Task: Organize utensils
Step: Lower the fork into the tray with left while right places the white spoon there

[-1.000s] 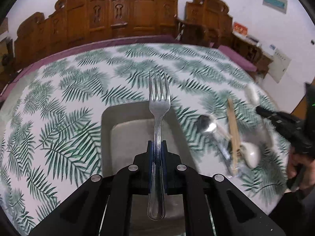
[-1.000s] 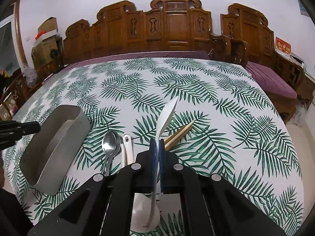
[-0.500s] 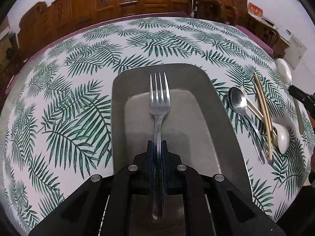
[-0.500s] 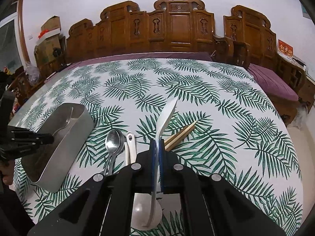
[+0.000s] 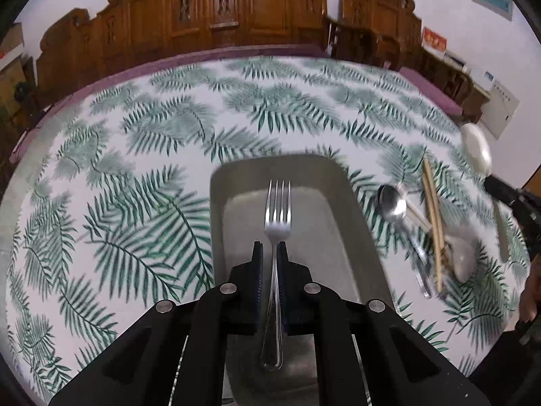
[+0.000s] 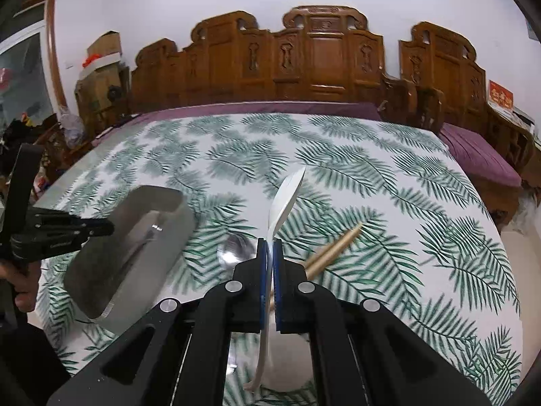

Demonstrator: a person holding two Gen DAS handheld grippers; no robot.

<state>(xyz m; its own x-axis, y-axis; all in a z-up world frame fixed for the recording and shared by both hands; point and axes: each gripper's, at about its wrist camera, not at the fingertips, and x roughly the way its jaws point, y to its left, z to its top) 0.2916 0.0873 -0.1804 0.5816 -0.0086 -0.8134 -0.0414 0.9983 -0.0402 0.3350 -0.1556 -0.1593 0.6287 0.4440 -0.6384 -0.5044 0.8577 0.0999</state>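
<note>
My left gripper (image 5: 269, 248) stands slightly open over a metal tray (image 5: 351, 216); a steel fork (image 5: 277, 213) lies loose between its fingers, inside the tray. My right gripper (image 6: 269, 247) is shut on a white ceramic spoon (image 6: 285, 199) and holds it above the table. On the tablecloth right of the tray lie a steel spoon (image 5: 392, 203), wooden chopsticks (image 5: 432, 213) and another white spoon (image 5: 465, 257). In the right wrist view the tray (image 6: 135, 237) is at the left, the steel spoon (image 6: 235, 248) and chopsticks (image 6: 338, 247) lie under the gripper.
The table has a white cloth with green fern leaves (image 6: 372, 176). Carved wooden chairs (image 6: 324, 57) stand along its far side. The table's right edge (image 6: 500, 237) drops off near a purple seat cushion (image 6: 480, 155).
My left gripper has opened a little, letting go of the fork in the tray, and has pulled back and tilted up. My right gripper has moved slightly left with the white spoon.
</note>
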